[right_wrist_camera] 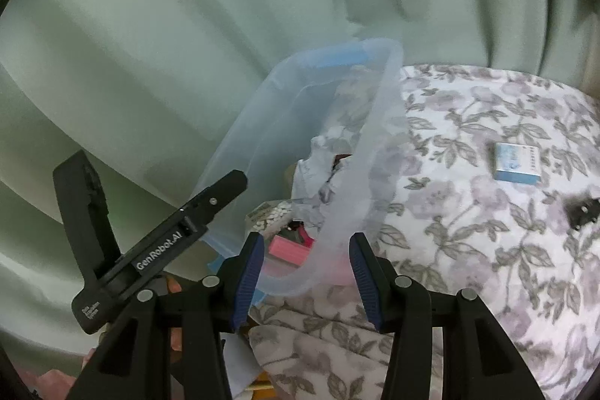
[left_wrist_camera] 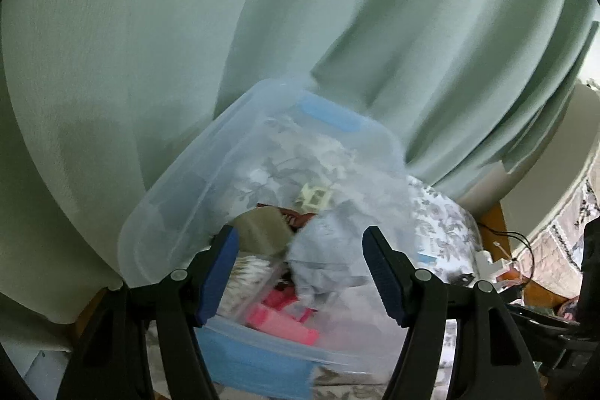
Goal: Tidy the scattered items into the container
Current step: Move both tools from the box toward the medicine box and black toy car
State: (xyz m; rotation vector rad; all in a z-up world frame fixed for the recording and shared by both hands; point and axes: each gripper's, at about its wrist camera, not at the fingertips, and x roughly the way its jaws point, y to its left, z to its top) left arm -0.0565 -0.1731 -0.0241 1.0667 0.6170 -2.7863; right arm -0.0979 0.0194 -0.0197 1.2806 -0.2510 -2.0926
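Both jaws gape wide: the left hand-held gripper [left_wrist_camera: 300,272] hovers over the clear plastic container [left_wrist_camera: 180,197], the right hand-held gripper [right_wrist_camera: 305,276] straddles its rim. Inside lie a grey cloth [left_wrist_camera: 330,242], pink box [left_wrist_camera: 281,323] and brown packet [left_wrist_camera: 262,223]. A small blue box [right_wrist_camera: 517,162] sits apart on the floral bed [right_wrist_camera: 468,250].

Left wrist view: close above clear container [left_wrist_camera: 262,145], facing green curtain [left_wrist_camera: 150,25]. Right wrist view: close beside container's right rim, facing curtain. Shared: container, curtain, floral cloth [right_wrist_camera: 468,212].

Pale green curtain [left_wrist_camera: 262,6] hanging in folds behind floral-covered table [right_wrist_camera: 487,250], dim soft light
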